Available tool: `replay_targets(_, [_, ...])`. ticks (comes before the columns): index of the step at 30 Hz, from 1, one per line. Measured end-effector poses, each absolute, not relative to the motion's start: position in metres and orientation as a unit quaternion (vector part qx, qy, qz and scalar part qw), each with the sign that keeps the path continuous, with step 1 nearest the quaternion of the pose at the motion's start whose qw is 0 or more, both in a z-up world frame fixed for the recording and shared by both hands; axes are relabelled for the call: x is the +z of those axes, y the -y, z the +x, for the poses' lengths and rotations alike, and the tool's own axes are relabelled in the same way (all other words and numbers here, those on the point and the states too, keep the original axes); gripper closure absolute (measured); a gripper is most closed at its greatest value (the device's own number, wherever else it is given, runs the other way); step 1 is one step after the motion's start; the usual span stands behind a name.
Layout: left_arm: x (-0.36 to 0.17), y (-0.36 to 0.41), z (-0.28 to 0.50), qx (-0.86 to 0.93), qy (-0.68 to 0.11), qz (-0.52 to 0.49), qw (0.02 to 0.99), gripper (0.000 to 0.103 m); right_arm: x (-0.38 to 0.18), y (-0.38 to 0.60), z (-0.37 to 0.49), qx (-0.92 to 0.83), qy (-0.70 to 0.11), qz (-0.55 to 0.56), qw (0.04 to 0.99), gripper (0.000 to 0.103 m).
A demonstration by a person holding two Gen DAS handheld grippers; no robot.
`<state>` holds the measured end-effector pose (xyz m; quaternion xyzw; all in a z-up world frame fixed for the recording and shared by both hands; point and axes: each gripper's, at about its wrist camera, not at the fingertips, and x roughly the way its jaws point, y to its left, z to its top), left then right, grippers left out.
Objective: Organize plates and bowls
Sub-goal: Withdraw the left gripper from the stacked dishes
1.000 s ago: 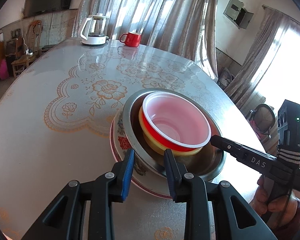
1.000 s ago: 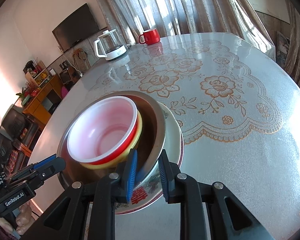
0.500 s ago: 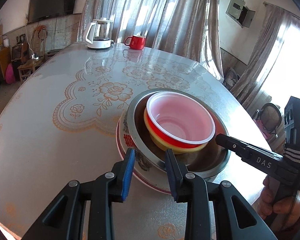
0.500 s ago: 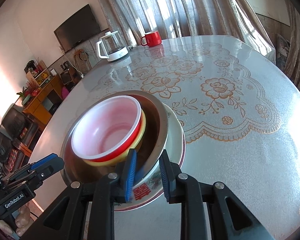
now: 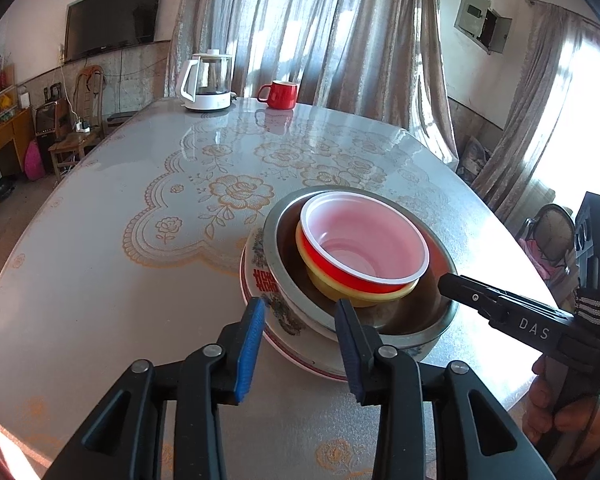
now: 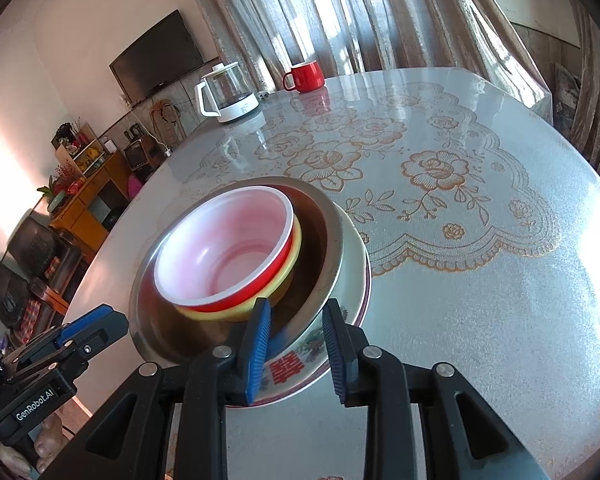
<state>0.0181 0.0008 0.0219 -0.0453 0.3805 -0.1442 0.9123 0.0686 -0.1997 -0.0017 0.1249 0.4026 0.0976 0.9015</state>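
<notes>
A stack stands near the table's front edge: a patterned plate (image 5: 260,276) (image 6: 356,264) at the bottom, then a steel bowl (image 5: 412,316) (image 6: 320,240), a yellow bowl (image 5: 340,292) (image 6: 298,240) and on top a red bowl (image 5: 364,248) (image 6: 228,256) with a white inside. My left gripper (image 5: 302,320) straddles the near rim of the plate and steel bowl. Its jaws are opening and the pads stand off the rim. My right gripper (image 6: 296,320) straddles the rim on the other side, its jaws also opening and off the rim.
A glass kettle (image 5: 210,84) (image 6: 228,96) and a red mug (image 5: 282,94) (image 6: 306,76) stand at the table's far end. The floral tablecloth (image 5: 140,240) covers the table. A hand (image 5: 564,412) holds the right gripper's handle past the edge.
Both grippers' jaws have widened around the stack's rim, letting go of it. The stack has stayed in place on the table.
</notes>
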Motion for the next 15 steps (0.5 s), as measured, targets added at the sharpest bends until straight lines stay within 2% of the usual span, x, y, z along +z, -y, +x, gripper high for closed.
replay_targets(5, [0.031, -0.001, 0.009, -0.127, -0.364, -0.038, 0.922, 0.059, 0.016, 0.203, 0.056, 0.095, -0.368, 0.123, 0.916, 0.074])
replay_targets(10, [0.041, -0.002, 0.001, -0.084, -0.335, -0.029, 0.938, 0.045, 0.036, 0.194, 0.045, 0.079, -0.328, 0.104, 0.935, 0.069])
replay_targets(15, [0.045, -0.009, -0.003, -0.028, -0.301, -0.022, 0.953, 0.036, 0.038, 0.162, 0.036, 0.052, -0.303, 0.055, 0.950, 0.067])
